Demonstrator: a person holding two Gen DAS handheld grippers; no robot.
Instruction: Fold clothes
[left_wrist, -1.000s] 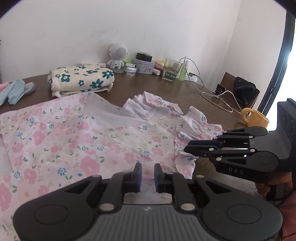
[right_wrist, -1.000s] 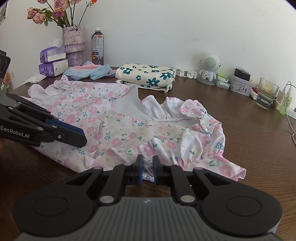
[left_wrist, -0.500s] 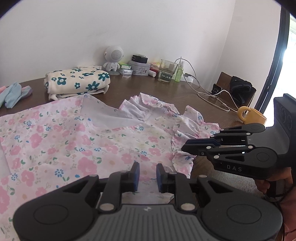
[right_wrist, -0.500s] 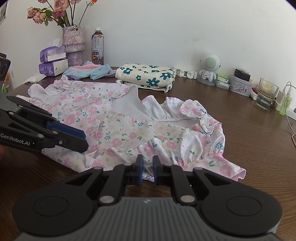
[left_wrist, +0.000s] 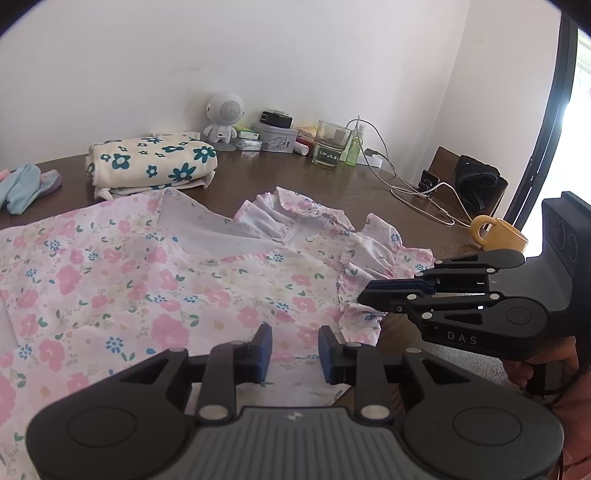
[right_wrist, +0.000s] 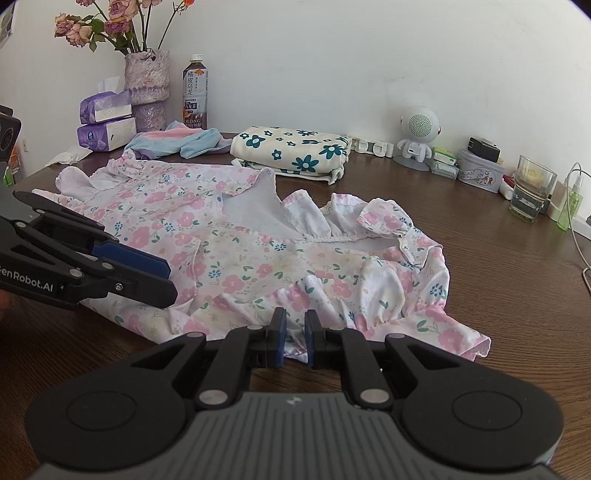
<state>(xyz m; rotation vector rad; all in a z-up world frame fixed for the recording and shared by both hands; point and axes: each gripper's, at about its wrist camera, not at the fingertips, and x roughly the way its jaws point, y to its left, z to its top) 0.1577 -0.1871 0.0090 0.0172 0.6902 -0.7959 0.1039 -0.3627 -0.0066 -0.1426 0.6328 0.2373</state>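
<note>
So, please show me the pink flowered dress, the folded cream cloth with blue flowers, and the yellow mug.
pink flowered dress (right_wrist: 236, 258), right wrist view, middle of its front.
folded cream cloth with blue flowers (right_wrist: 291, 147), right wrist view, top face.
yellow mug (left_wrist: 506, 240), left wrist view, its side.

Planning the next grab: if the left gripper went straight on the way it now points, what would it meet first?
Most likely the pink floral garment: the left gripper is open with that cloth right ahead of its fingertips. How high it sits above the fabric is unclear.
</note>
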